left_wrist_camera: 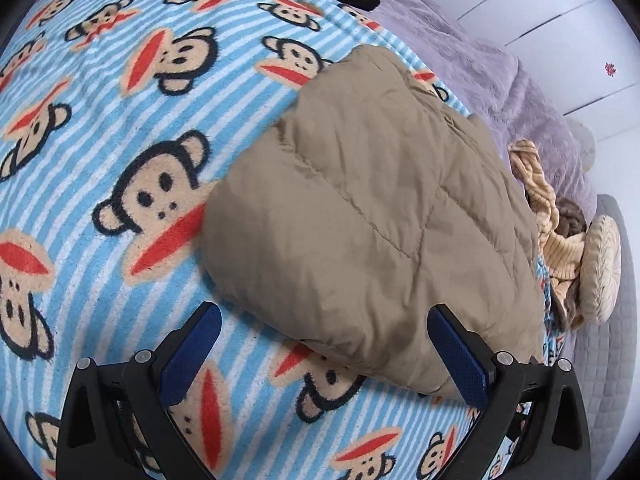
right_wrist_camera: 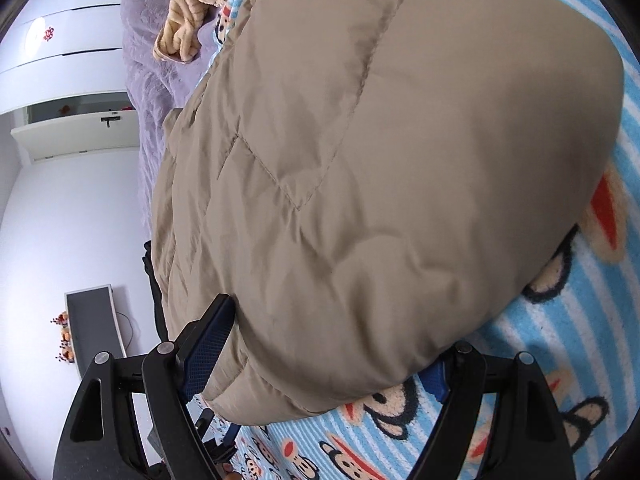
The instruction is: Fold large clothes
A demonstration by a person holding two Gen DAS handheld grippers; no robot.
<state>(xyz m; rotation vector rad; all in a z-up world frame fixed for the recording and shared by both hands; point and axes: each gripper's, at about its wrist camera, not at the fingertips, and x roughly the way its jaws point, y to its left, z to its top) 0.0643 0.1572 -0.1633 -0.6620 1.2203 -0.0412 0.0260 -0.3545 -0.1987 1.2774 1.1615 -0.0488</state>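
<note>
The tan quilted jacket [left_wrist_camera: 360,208] is laid in a puffy fold on the monkey-print blanket [left_wrist_camera: 120,120] covering the bed. The left gripper [left_wrist_camera: 324,336] is held with fingers spread wide, the jacket's near edge between them but not pinched. The right gripper [right_wrist_camera: 332,344] is likewise spread around the jacket's hem, its finger at 4 o'clock largely hidden beneath the fabric.

On the bed, your open stretch is the monkey blanket [left_wrist_camera: 100,168]; the puffy tan jacket [left_wrist_camera: 360,200] blocks the middle, a yellow bundle [left_wrist_camera: 556,236] crowds the edge behind it.
</note>
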